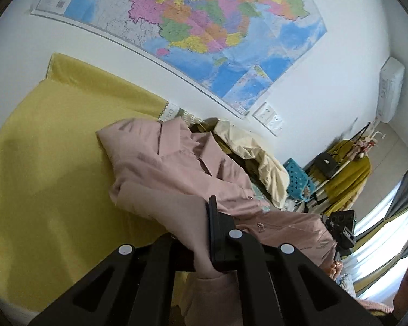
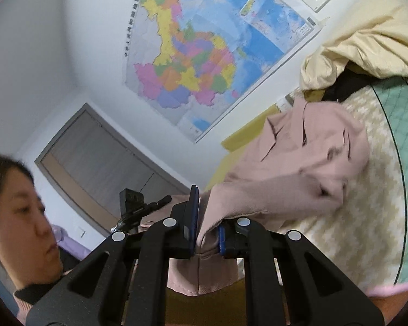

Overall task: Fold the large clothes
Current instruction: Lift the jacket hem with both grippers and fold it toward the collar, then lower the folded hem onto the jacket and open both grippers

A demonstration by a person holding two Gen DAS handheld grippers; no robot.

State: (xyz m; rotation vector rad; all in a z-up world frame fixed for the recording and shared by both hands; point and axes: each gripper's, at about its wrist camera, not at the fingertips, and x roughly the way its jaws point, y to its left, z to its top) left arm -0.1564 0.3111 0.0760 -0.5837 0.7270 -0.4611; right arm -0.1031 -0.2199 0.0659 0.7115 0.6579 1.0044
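In the left wrist view a yellow sheet [image 1: 49,146] covers the bed from the left edge to the middle, and a coloured map [image 1: 204,27] hangs on the white wall above it. A pink coat [image 1: 171,163] lies across the middle of the sheet, collar toward the wall, its lower part lifted off the bed toward the camera. The left gripper [image 1: 204,247] is clamped on a fold of that coat, the cloth bunched tight between its black fingers. Just right of the coat, at the far edge of the bed, sits a heap of cream cloth [image 1: 261,160] over something olive. Farther right are a blue basket [image 1: 299,179] and a rack draped in mustard cloth [image 1: 351,179], with bright curtains [image 1: 389,233] at the right edge.

In the right wrist view a person's head [image 2: 16,217] fills the lower left, with a grey door [image 2: 100,168] behind. The same map [image 2: 204,62] is on the wall at the middle. The right gripper [image 2: 208,237] pinches an edge of the pink coat [image 2: 312,157] between its blue-lined pads, and the coat stretches up and right from there. Under it lies a cream patterned blanket [image 2: 361,228], beside a green quilted one [image 2: 405,146] at the right edge. The cream cloth [image 2: 367,43] is piled at the upper right.
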